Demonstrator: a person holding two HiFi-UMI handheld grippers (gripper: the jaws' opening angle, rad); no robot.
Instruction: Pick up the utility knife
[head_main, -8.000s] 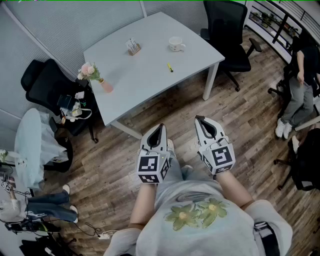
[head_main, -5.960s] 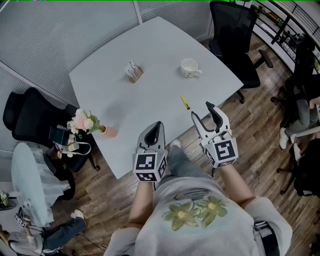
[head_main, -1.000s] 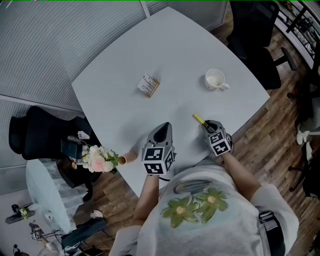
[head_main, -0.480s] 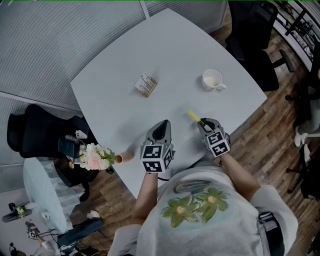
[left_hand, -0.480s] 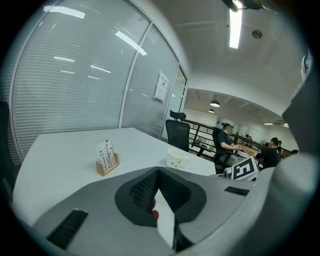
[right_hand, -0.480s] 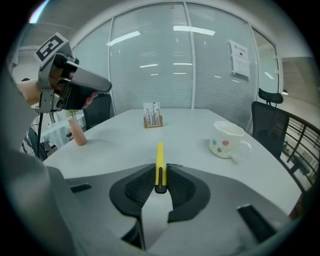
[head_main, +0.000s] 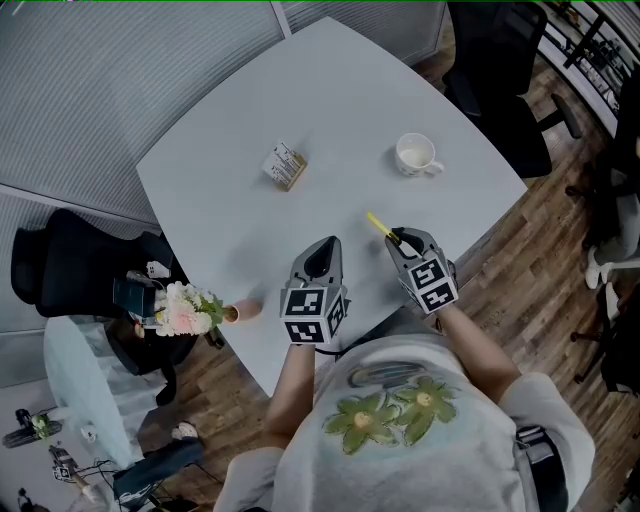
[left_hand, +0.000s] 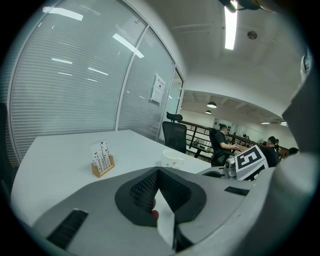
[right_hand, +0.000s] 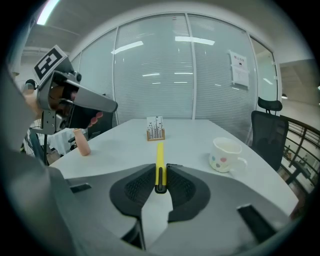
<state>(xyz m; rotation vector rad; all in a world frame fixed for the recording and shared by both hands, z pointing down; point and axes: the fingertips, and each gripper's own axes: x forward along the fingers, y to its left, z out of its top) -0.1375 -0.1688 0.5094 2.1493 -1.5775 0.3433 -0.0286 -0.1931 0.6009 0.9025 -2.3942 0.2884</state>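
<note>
Yellow slim utility knife (right_hand: 159, 162) being clamped by right gripper (head_main: 398, 238) near white ceramic mug (head_main: 412, 155); left gripper (head_main: 322, 250) idling, jaws together, empty. Seemingly lift stage; next needing steady hold upward.

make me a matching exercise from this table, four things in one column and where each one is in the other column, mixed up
Things:
1. utility knife
2. mug
3. flower vase
4. card stand

Places:
a. at the edge of the table, left of the left claw
b. near the middle of the table, on a wooden base
c. clamped in the right claw
d. by the table's right edge, nearest the black chair

Pairs: 1-c, 2-d, 3-a, 4-b
</note>
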